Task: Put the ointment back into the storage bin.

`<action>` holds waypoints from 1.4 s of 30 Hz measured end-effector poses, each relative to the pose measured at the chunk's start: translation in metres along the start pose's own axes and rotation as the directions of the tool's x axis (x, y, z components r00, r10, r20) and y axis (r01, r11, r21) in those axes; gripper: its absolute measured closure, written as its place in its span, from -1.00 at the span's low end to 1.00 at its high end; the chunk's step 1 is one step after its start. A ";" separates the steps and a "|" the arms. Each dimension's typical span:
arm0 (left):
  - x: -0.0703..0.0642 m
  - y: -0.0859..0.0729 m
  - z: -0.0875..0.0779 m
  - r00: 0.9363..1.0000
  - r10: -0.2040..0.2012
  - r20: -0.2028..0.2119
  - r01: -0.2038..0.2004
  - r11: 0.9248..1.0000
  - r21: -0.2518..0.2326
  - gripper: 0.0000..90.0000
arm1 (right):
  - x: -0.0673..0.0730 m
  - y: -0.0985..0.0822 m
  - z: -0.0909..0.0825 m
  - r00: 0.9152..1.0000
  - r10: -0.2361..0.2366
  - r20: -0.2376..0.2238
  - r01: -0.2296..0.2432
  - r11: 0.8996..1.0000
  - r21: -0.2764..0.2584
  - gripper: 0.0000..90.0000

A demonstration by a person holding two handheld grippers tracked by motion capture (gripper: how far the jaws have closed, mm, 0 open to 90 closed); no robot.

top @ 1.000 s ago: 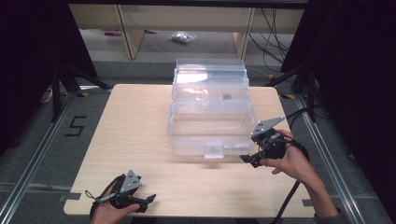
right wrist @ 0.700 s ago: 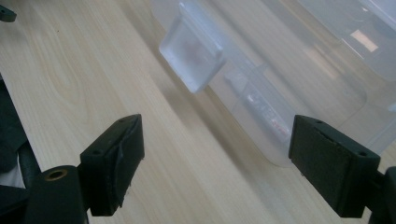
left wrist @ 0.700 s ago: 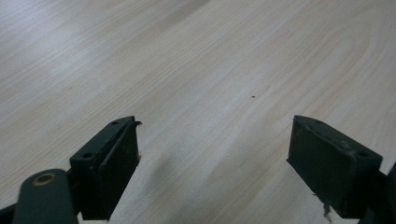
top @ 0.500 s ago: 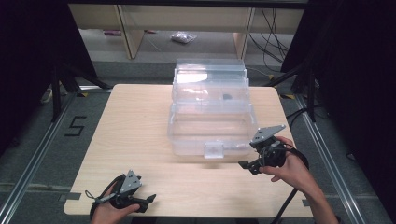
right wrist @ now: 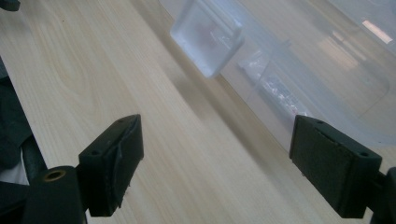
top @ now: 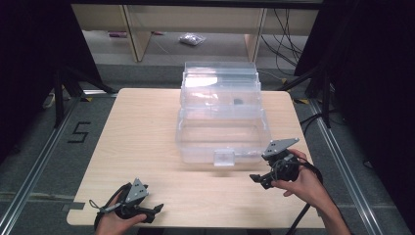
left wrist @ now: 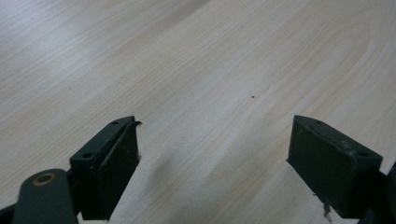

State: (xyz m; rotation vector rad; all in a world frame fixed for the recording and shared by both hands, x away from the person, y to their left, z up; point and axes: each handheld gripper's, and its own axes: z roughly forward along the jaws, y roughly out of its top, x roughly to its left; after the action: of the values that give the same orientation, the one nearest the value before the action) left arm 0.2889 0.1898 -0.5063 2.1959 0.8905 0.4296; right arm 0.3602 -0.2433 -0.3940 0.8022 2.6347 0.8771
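From the high view, a clear plastic storage box [top: 221,120] with a stepped, rounded-cornered lid stands at the middle and far part of the pale wood-grain table [top: 137,142]. A small frosted latch [top: 224,157] sits on the box's near wall. The right gripper [top: 258,180], black with a grey three-cornered plate, is held just off the box's near right corner, apart from it. The left gripper [top: 155,210] rests low at the table's near left edge, well apart from the box. On the grey floor to the left, a black "5" [top: 79,132] is marked.

In the left gripper view, two matte black rectangular pads [left wrist: 117,161] stand wide apart over bare, smooth laminate.

In the right gripper view, the jaws are spread wide with nothing between them; the translucent latch [right wrist: 206,36] and the box's glossy curved wall [right wrist: 327,79] lie ahead.
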 end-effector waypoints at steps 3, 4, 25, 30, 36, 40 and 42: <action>0.000 0.000 0.000 1.000 0.001 0.002 -0.001 1.000 -0.001 -0.65 | 0.002 -0.001 0.001 1.000 0.003 -0.006 -0.003 1.000 -0.008 -0.59; 0.000 0.000 0.000 1.000 0.003 0.000 -0.003 1.000 0.001 -0.65 | 0.003 -0.002 0.002 1.000 0.006 -0.008 -0.006 1.000 -0.004 -0.59; 0.000 0.000 -0.001 1.000 0.011 0.001 -0.011 1.000 0.006 -0.65 | 0.014 -0.028 0.014 0.999 0.036 -0.018 -0.037 0.998 -0.048 -0.60; -0.001 0.000 -0.001 1.000 0.001 0.002 -0.001 1.000 -0.005 -0.65 | 0.016 -0.044 0.023 0.997 0.069 -0.021 -0.070 0.996 -0.054 -0.60; -0.001 0.001 -0.001 1.000 0.007 0.000 -0.007 1.000 -0.002 -0.65 | 0.019 -0.055 0.026 0.992 0.121 -0.024 -0.122 0.991 -0.050 -0.60; -0.001 0.001 -0.002 1.000 0.007 0.000 -0.007 1.000 -0.002 -0.65 | 0.021 -0.062 0.028 0.992 0.119 -0.033 -0.121 0.992 -0.042 -0.61; -0.001 0.001 -0.002 1.000 0.011 0.001 -0.011 1.000 -0.003 -0.65 | 0.023 -0.066 0.030 0.991 0.125 -0.036 -0.127 0.991 -0.048 -0.61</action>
State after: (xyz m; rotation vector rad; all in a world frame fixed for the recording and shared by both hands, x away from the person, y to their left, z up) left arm 0.2879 0.1898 -0.5047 2.1988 0.8776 0.4348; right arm 0.3254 -0.2600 -0.4589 0.9577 2.6024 0.9932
